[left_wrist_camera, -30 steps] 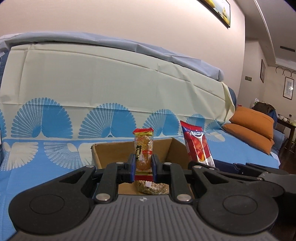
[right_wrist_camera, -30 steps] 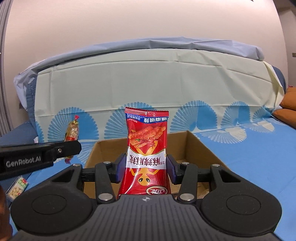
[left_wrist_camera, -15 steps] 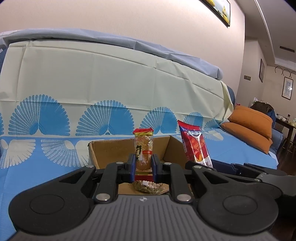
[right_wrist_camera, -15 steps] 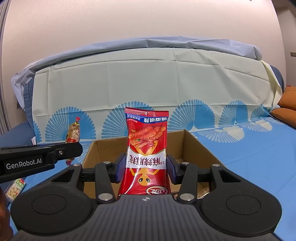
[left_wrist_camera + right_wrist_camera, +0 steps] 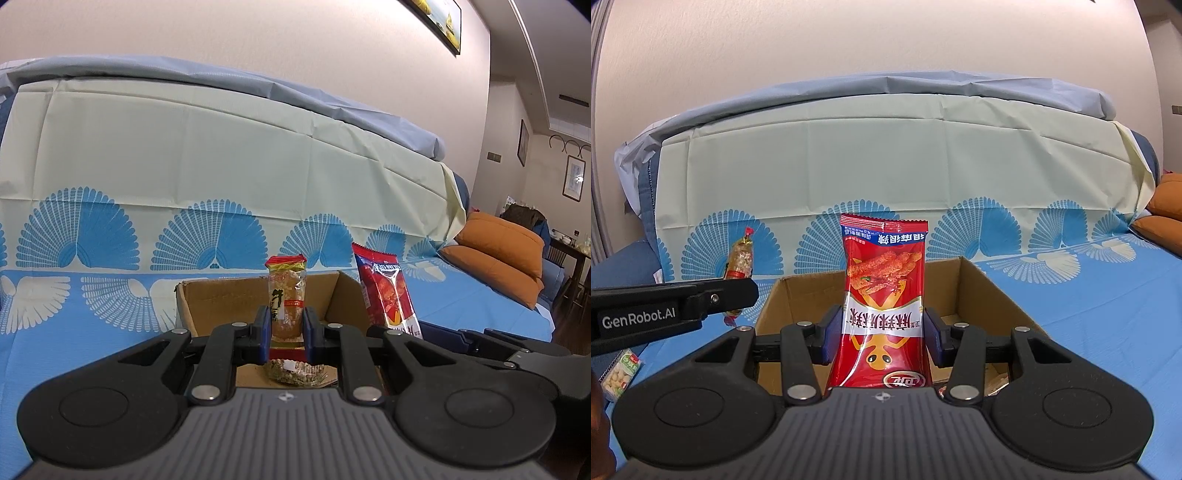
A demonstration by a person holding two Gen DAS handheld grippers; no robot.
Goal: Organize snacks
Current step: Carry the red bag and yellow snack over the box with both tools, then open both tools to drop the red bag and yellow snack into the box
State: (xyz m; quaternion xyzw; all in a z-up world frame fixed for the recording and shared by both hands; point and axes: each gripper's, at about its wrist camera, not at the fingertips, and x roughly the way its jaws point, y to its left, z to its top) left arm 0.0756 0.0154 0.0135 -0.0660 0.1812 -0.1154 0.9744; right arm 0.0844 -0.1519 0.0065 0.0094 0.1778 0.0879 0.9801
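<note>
Upright between its blue pads, the left tool (image 5: 286,328) clamps a clear peanut-brittle packet (image 5: 287,295); the right tool (image 5: 882,334) grips a red spicy-strip bag (image 5: 884,295); both snacks hang over an open cardboard box (image 5: 993,295) on the blue-patterned sofa cover (image 5: 1108,314).

red snack bag (image 5: 884,291); brown box (image 5: 979,291) — blue-fanned cloth (image 5: 849,166)

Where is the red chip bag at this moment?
The red chip bag stands upright, clamped in the right tool, in front of the cardboard box. In the left view it is right of the clear snack pack.
</note>
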